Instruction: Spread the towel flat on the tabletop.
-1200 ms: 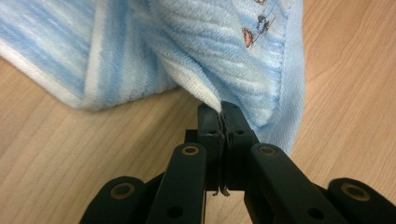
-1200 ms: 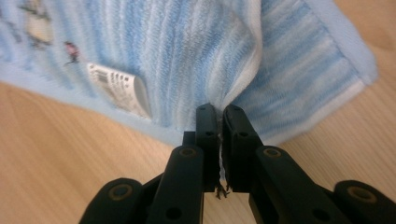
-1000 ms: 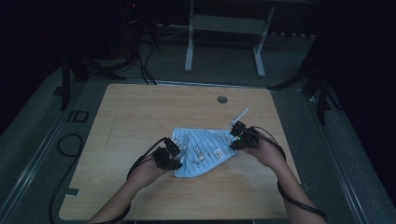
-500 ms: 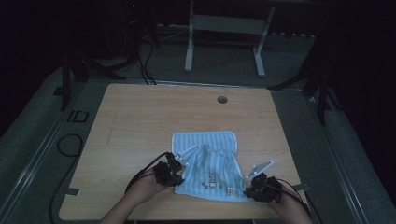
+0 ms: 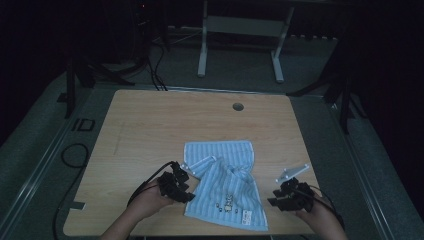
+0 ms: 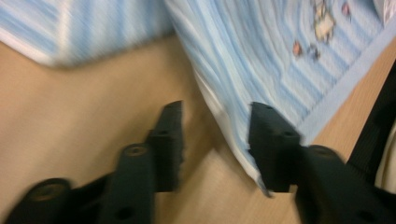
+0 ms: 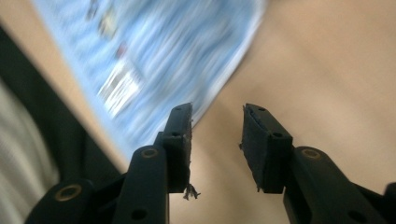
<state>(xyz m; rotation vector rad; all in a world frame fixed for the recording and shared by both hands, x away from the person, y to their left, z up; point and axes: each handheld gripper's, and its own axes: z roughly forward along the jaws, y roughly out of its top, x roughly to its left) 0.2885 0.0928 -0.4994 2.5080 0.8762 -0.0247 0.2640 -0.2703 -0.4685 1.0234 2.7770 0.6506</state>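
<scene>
The left hand-held black two-jaw gripper (image 5: 179, 186) is being held at the left edge of the light-blue striped cloth towel (image 5: 227, 185), jaws apart and just opened, nothing being clamped; in the left gripper view (image 6: 215, 140) the towel edge (image 6: 261, 70) is lying beside the right jaw over bare wood. The right hand-held black gripper (image 5: 285, 196) is being held just right of the towel's near right corner, jaws also parted and just opened, with bare wooden tabletop (image 7: 327, 70) between them (image 7: 216, 135). The towel is lying partly folded on the light wooden worktop (image 5: 150, 125), toward its near edge, right of centre.
</scene>
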